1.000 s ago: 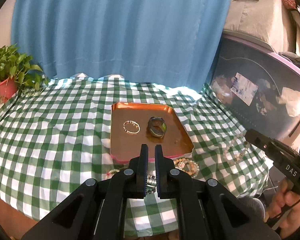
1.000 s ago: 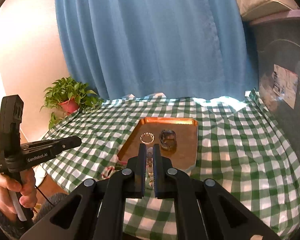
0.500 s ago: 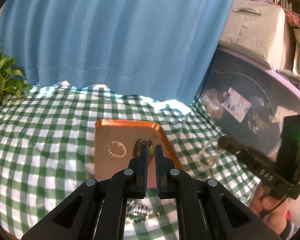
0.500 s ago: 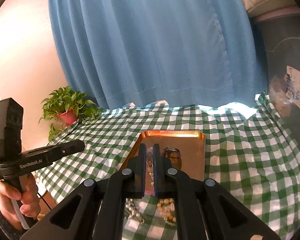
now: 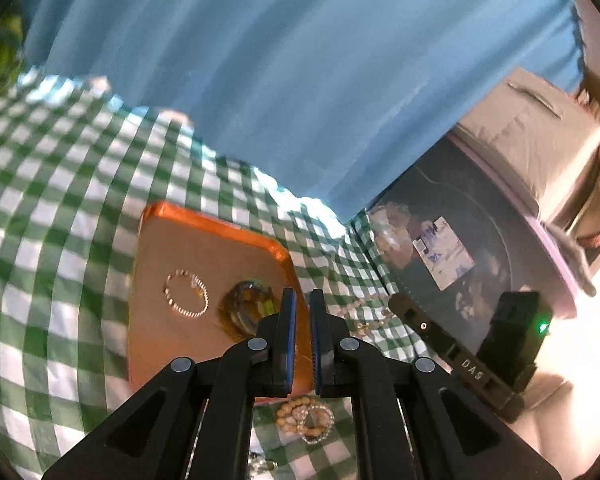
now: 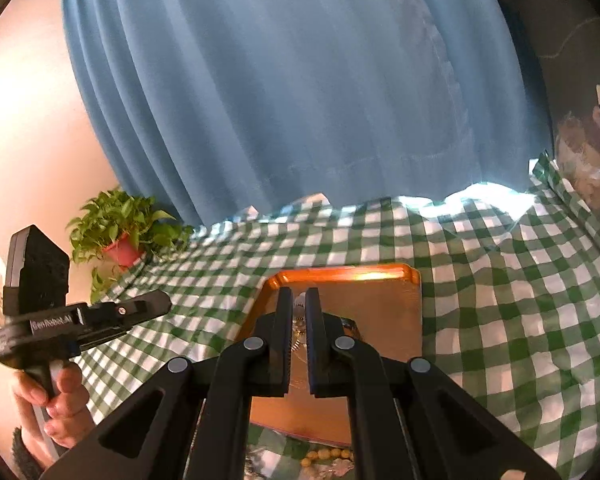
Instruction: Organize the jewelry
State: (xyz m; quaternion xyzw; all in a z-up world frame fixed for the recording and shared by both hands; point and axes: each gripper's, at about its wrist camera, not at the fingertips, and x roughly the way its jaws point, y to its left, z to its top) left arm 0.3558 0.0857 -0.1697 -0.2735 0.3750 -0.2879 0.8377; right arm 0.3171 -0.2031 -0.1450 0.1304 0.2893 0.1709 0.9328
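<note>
Blue curtain (image 6: 300, 100) hung behind a table with a green and white checked cloth (image 6: 520, 300). On the cloth lay a copper tray (image 5: 156, 344), and a small potted plant (image 6: 120, 236) stood well to the left of the tray, at the far edge of the cloth.

Inside the tray lay a thin gold ring bracelet (image 5: 186, 294), flat like a little hoop. Just to its right in the tray lay a dark chunky bangle (image 5: 248, 306), also flat. On the cloth right of the tray lay a string of pale beads (image 5: 366, 314), stretched out sideways away from the tray. Just past the near edge of the tray sat a small heap of wooden beads and a shiny piece (image 5: 306, 420). The picture was blurry, so the beads were hard to make out well.

The left gripper (image 5: 303, 300) hung over the tray's right side, its tips just right of the dark bangle. Its jaws had only a thin gap between them and held nothing.

The right gripper (image 6: 299, 298) hung over the near left part of the tray. Its jaws were nearly closed too. Something small and shiny showed in the gap, maybe lying on the tray below, but it was not clear if the jaws pinched it.
</note>
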